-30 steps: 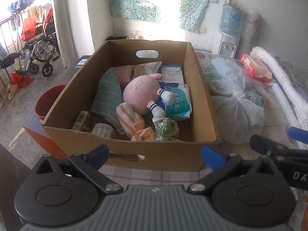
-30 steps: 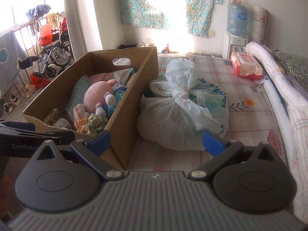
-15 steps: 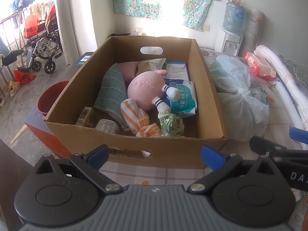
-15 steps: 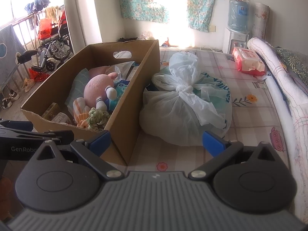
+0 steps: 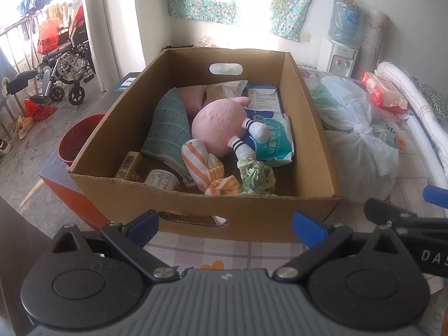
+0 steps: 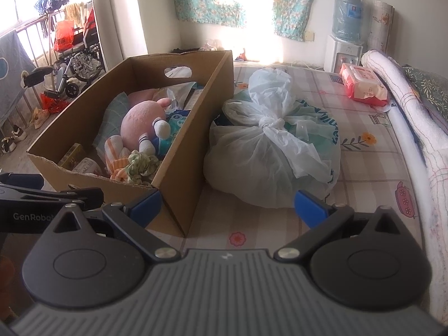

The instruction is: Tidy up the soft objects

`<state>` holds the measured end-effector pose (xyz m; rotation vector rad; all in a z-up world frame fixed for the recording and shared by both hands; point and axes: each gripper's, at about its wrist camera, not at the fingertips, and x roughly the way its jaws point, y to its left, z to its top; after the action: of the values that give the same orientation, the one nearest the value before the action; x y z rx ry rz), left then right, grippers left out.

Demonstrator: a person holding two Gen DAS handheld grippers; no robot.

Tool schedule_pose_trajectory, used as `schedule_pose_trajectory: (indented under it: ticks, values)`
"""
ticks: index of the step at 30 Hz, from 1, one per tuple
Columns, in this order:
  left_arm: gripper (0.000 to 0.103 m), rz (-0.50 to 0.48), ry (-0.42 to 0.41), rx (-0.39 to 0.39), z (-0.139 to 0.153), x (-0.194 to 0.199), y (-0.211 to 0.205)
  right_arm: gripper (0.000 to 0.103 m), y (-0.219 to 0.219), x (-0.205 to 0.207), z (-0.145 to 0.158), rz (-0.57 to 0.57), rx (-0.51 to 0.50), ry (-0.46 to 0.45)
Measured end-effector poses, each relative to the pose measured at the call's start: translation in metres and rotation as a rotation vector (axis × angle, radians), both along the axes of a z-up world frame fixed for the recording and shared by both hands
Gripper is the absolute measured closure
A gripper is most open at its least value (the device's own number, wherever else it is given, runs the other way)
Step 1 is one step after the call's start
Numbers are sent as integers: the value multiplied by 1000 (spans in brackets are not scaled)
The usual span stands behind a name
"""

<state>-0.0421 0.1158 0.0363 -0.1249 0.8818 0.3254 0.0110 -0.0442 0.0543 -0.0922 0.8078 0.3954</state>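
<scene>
A cardboard box point(image 5: 308, 112) point(image 6: 193, 145) sits on the bed's left part. Inside lie a pink plush toy point(image 5: 215, 128) point(image 6: 137, 126), a teal checked cloth point(image 5: 168, 123), an orange striped cloth point(image 5: 207, 168), a green patterned cloth point(image 5: 257, 176) point(image 6: 140, 165) and a blue-white packet point(image 5: 277, 140). My left gripper point(image 5: 225, 224) is open and empty, in front of the box's near wall. My right gripper point(image 6: 226, 203) is open and empty, near the box's front right corner.
A tied white plastic bag point(image 6: 274, 151) point(image 5: 355, 137) lies right of the box. A red tissue pack point(image 6: 364, 84) and a rolled quilt point(image 6: 414, 117) lie at the right. A red bucket point(image 5: 78, 140) and a wheelchair point(image 5: 64, 67) stand on the floor at the left.
Both grippers have drawn back and risen a little, so the box and bag look farther and more from above. Nothing in the box has moved.
</scene>
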Motion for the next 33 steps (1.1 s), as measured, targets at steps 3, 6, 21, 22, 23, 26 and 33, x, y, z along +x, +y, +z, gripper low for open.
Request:
schedule_pose_trajectory:
  ticks: [3, 6, 21, 22, 23, 26, 33]
  values:
    - [1, 2, 2, 1, 0, 0, 1, 1, 1, 1, -1, 1, 1, 6]
    - [1, 3, 3, 0, 0, 0, 1, 1, 2, 2, -2, 3, -1, 7]
    - [1, 6, 16, 0, -3, 0, 2, 1, 3, 6, -6, 9, 0, 28]
    - [1, 6, 17, 1, -3, 0, 2, 1, 3, 7, -6, 9, 1, 30]
    - [1, 6, 18, 2, -3, 0, 2, 1, 3, 7, -7, 10, 1, 32]
    - [1, 6, 18, 2, -3, 0, 1, 1, 4, 8, -8, 12, -1, 34]
    - [1, 6, 20, 3, -4, 0, 1, 1, 4, 8, -8, 12, -1, 36]
